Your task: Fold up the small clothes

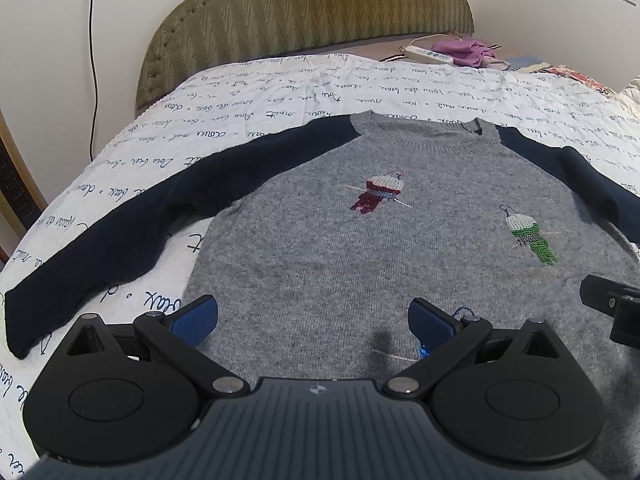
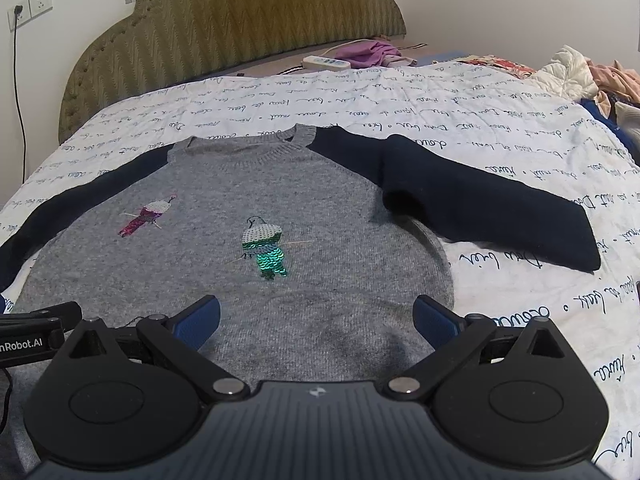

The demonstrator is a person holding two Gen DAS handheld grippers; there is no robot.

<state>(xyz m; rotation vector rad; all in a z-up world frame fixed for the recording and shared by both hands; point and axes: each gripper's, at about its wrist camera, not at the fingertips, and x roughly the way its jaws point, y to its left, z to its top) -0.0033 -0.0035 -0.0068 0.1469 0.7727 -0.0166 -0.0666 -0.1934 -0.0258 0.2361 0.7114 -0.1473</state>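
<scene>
A small grey knitted sweater (image 1: 360,248) with dark navy sleeves is lying flat, front side up, on the white bed cover (image 1: 280,88) printed with handwriting, its neck pointing toward the olive padded headboard (image 1: 304,12). Two sequin birds are decorating the chest: a red one (image 1: 378,194) and a green one (image 2: 266,254). The left hand-held gripper (image 1: 314,320) is hovering over the lower hem with its blue-padded fingers spread wide and gripping nothing. The right hand-held gripper (image 2: 318,320) is staying just beside it, also spread wide over the hem. Both sleeves are lying stretched out to the sides; the right one (image 2: 488,204) is resting partly bunched near the shoulder.
</scene>
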